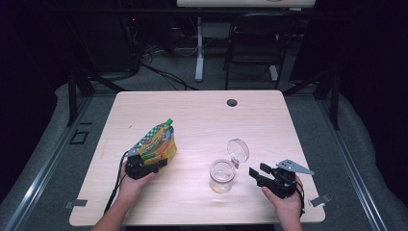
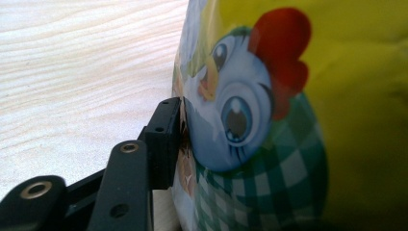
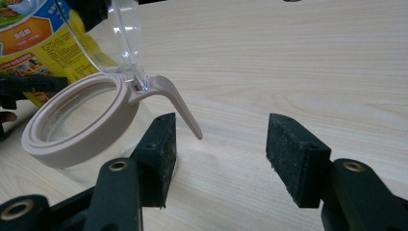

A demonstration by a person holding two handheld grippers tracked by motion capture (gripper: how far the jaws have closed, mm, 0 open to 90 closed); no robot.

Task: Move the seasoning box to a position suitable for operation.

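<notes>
The left tongs (image 1: 153, 166) pinch the low edge of the snack bag (image 1: 157, 143), which stands at the near left of the desk (image 1: 202, 115) — the bag looks soft, light and crinkly, so a hold on its flat edge should work best. The right tongs (image 1: 256, 173) are spread wide, just right of the glass jar (image 1: 223, 175) — hard and easy to break.

Left gripper (image 1: 153, 166) fingers around pouch (image 1: 156, 144).

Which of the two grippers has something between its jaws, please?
The left gripper: the yellow snack bag sits between its jaws. The right gripper stands open with nothing between them, beside the jar.
</notes>
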